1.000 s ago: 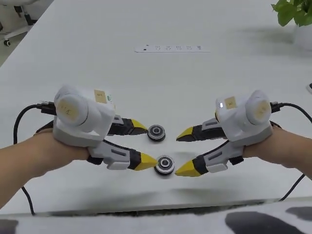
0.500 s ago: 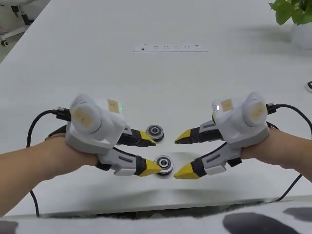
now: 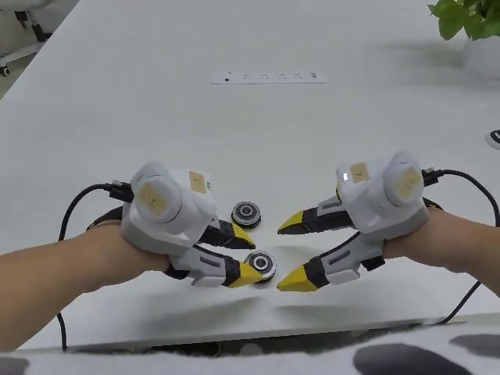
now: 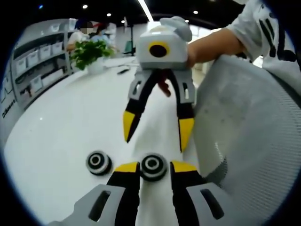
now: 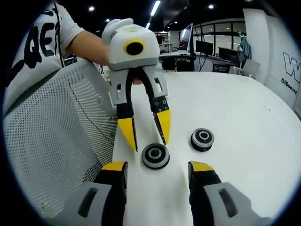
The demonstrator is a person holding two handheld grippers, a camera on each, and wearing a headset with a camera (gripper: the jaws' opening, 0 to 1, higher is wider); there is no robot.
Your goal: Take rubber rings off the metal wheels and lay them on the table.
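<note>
Holds the left tool (image 3: 245,254) low on the white table (image 3: 156,101), jaws parted and set either side of the near wheel (image 3: 262,265). Brackets that wheel closely in the left gripper view, one yellow tip on each flank: not clenched yet, a sliver of gap on one side, too close to call on contact at the other. Points the right tool (image 3: 280,256) straight back from the opposite side, jaws spread wide, released, gripping nothing, tips just short of the same wheel. So, two tools nose to nose, and between them that one wheel, flat on the table near the front edge. Just beyond it, the second wheel (image 3: 246,212), also flat, just beside the far jaw of the left tool and clear of the right one. Wheels near each other but apart, a strip of bare table between. On each, a dark rubber ring (image 5: 145,158) still seated round the metal hub. Farther back across the table, a white power strip (image 3: 269,77), well apart from the action. Off in the far right corner, a leafy green plant (image 3: 461,17). From the back of each tool, a black cable (image 3: 76,212) trailing away toward the table's front edge. In both gripper views, a grey mesh chair back (image 4: 244,122) right beside that edge.
</note>
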